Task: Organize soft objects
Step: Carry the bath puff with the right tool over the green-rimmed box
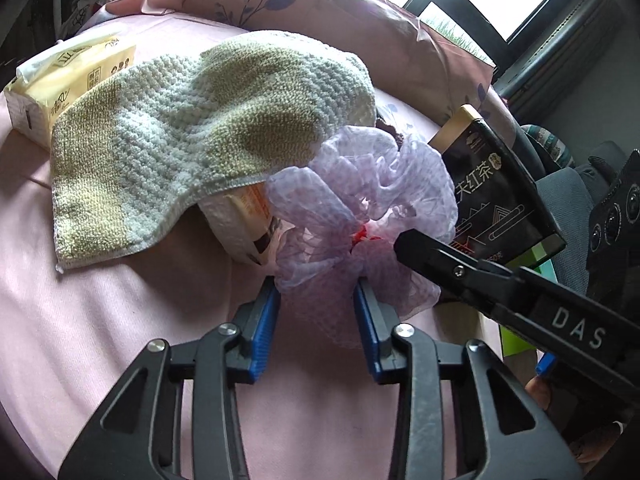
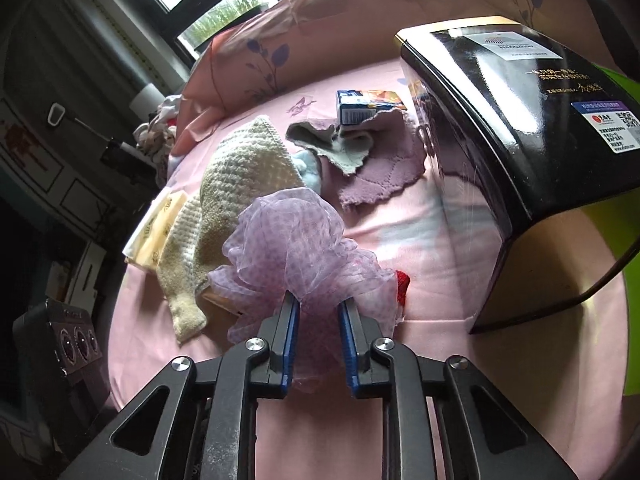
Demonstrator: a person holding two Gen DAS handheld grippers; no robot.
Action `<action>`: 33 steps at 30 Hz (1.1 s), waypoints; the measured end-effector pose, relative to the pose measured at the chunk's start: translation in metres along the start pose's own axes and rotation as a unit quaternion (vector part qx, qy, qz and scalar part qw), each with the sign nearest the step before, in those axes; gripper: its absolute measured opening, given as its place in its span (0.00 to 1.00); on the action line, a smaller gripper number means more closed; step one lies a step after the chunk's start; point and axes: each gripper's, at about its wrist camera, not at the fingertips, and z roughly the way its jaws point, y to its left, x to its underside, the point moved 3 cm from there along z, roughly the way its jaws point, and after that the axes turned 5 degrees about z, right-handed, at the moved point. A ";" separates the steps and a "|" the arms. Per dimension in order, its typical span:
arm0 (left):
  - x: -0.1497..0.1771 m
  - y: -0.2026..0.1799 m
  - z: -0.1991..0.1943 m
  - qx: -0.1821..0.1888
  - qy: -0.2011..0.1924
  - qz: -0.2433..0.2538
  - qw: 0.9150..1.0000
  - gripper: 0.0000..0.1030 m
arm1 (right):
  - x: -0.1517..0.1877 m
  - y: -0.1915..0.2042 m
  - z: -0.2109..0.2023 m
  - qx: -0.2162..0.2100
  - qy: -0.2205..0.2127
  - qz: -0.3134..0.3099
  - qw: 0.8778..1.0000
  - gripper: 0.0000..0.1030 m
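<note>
A purple mesh bath pouf (image 1: 360, 200) lies on the pink bed sheet (image 1: 100, 320); it also shows in the right wrist view (image 2: 296, 240). My left gripper (image 1: 316, 292) has its blue pads on either side of the pouf's near mesh, jaws apart. My right gripper (image 2: 318, 304) is closed on a fold of the pouf; its black arm (image 1: 500, 280) shows in the left wrist view. A beige and white knitted cloth (image 1: 192, 128) lies behind the pouf, draped over a white pack (image 1: 240, 224).
A yellow tissue pack (image 1: 68, 80) lies at the left. A black tea box (image 2: 520, 152) stands open-sided at the right. A purple cloth (image 2: 380, 168), a grey cloth (image 2: 332, 144) and a small blue carton (image 2: 360, 108) lie further back. Pink pillows (image 2: 320, 32) line the far edge.
</note>
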 end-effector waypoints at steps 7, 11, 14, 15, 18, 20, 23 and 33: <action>-0.013 -0.025 -0.034 0.016 -0.047 0.031 0.998 0.32 | -0.004 0.012 -0.047 -0.079 -0.044 0.000 0.996 0.08; -0.023 -0.053 -0.055 0.039 -0.076 0.053 0.995 0.32 | -0.007 0.014 -0.091 -0.100 -0.094 -0.001 0.991 0.08; -0.029 -0.081 -0.070 0.054 -0.096 0.081 0.991 0.32 | -0.010 0.007 -0.122 -0.111 -0.131 0.007 0.985 0.08; -0.031 -0.092 -0.072 0.060 -0.096 0.090 0.990 0.32 | -0.010 0.006 -0.133 -0.110 -0.145 0.009 0.983 0.08; -0.035 -0.127 -0.077 0.071 -0.095 0.123 0.985 0.32 | -0.011 -0.003 -0.162 -0.090 -0.195 0.014 0.977 0.08; -0.035 -0.148 -0.079 0.073 -0.099 0.145 0.982 0.32 | -0.011 -0.015 -0.179 -0.093 -0.224 0.026 0.970 0.08; -0.033 -0.175 -0.076 0.106 -0.082 0.162 0.978 0.32 | -0.011 -0.036 -0.194 -0.066 -0.251 0.054 0.964 0.08; -0.019 -0.251 -0.044 0.105 -0.054 0.255 0.960 0.32 | -0.009 -0.108 -0.229 -0.057 -0.314 0.141 0.937 0.08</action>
